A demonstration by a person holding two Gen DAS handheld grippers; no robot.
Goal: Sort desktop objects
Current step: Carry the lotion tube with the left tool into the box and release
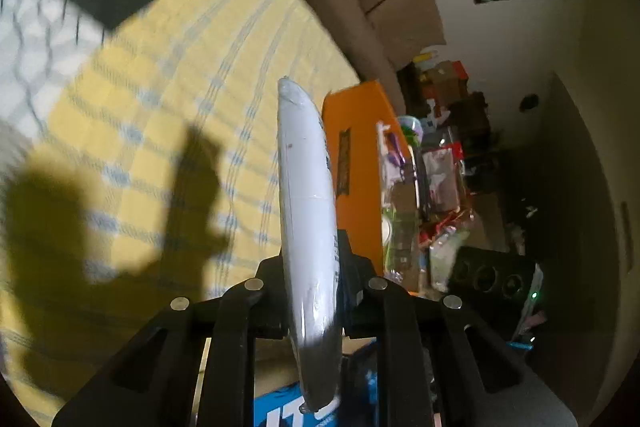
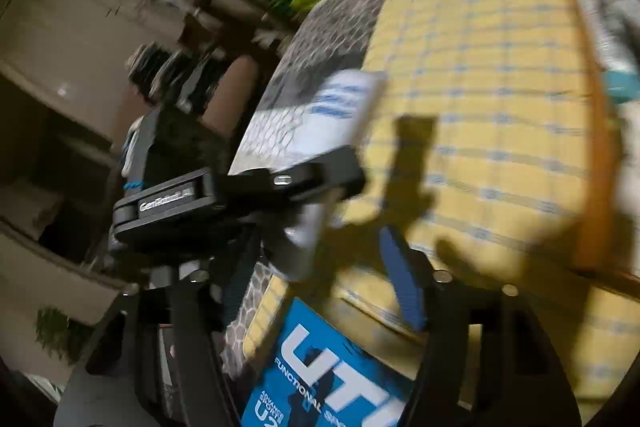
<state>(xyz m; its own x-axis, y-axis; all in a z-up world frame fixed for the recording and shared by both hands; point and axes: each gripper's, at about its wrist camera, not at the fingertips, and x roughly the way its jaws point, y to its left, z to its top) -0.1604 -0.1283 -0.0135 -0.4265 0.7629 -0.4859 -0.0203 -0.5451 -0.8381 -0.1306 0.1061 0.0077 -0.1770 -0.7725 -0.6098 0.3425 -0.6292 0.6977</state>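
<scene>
My left jaws (image 1: pixel 310 267) are clamped on a flat white packet (image 1: pixel 306 187), held edge-on above the yellow checked cloth (image 1: pixel 160 107), beside an orange box (image 1: pixel 360 147). My right jaws (image 2: pixel 352 267) stand apart with nothing gripped; a blue box (image 2: pixel 320 367) lies under them on the same cloth, blurred clutter behind.

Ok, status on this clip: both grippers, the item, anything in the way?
Left gripper shut on flat white plastic-wrapped packet, lifted over yellow checked cloth. Right gripper open, empty. Orange box close beside the packet.
</scene>
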